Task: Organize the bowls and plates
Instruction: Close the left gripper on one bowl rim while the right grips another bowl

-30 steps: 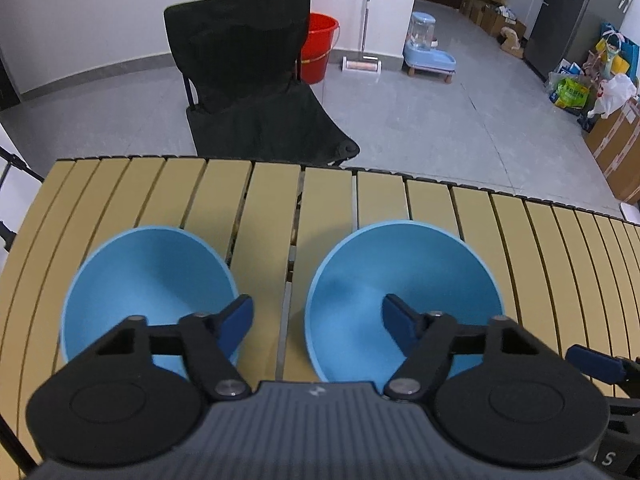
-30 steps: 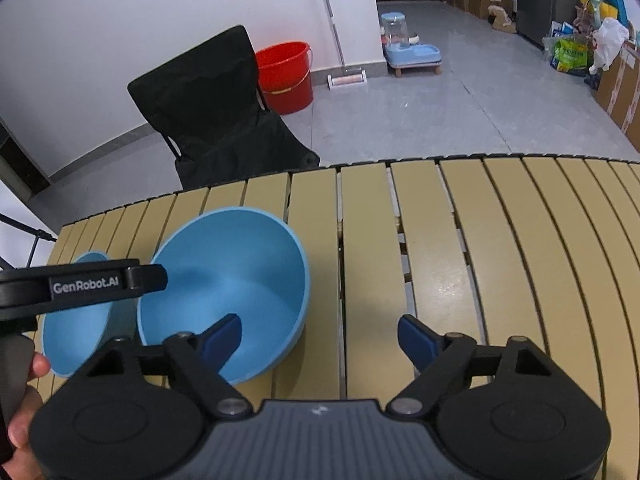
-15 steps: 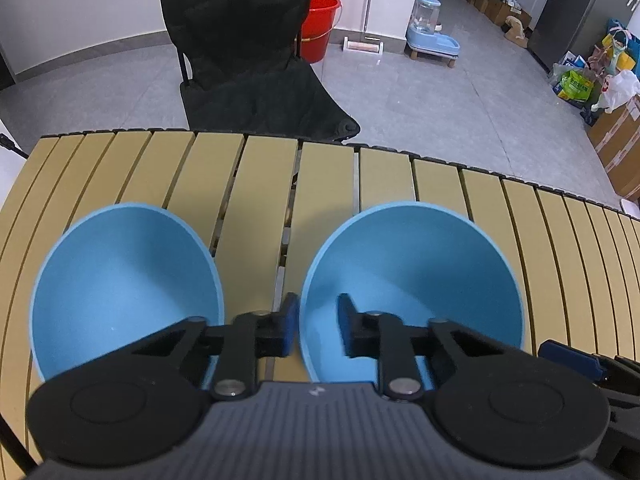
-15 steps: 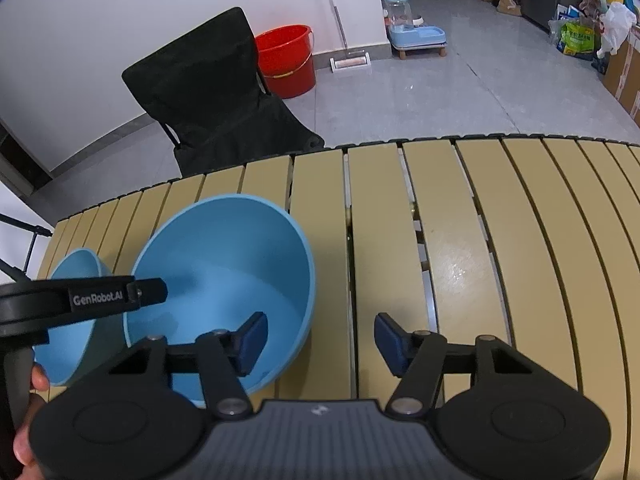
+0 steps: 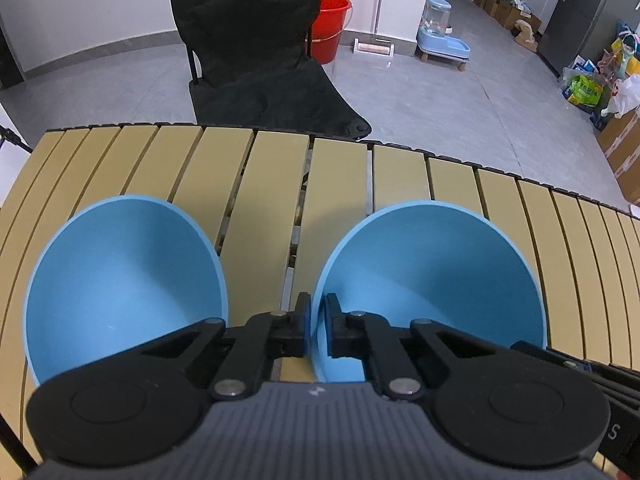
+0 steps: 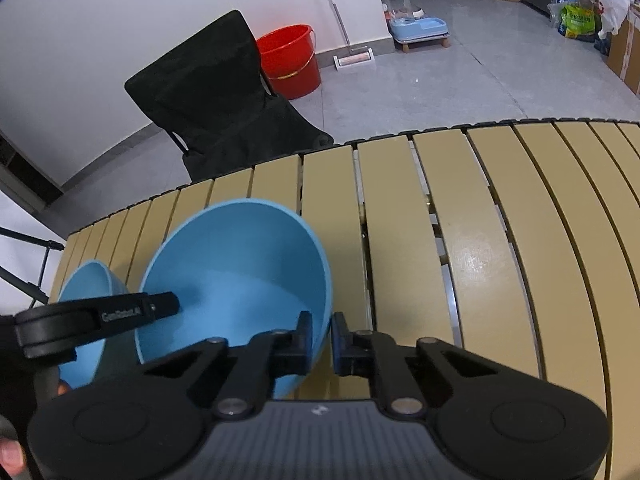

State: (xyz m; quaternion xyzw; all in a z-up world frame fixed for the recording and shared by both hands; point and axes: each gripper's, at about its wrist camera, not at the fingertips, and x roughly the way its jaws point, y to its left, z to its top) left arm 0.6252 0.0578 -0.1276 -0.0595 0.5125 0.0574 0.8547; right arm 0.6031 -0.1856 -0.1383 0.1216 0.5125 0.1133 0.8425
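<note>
Both claws (image 5: 316,320) (image 6: 321,334) pinch right bowl (image 5: 432,280) rim, opening up.

Left hand-held gripper (image 6: 96,316) arm, white lettering: seen from the right wrist camera at the near left, it looks like "GenRobot.AI", blurred, so the last letters are hard to make out.
Right hand-held gripper (image 5: 612,432) side, near right corner of the left wrist view: a single pale "S" on its black body.
Gripper housing (image 5: 318,392), near centre of the left wrist view: a small white zigzag logo mark, no letters.
Same mark on the other housing (image 6: 319,411): small white logo, no letters.
Green bag (image 5: 582,90) on the floor, far right: printed packaging, its characters too small to read.
</note>
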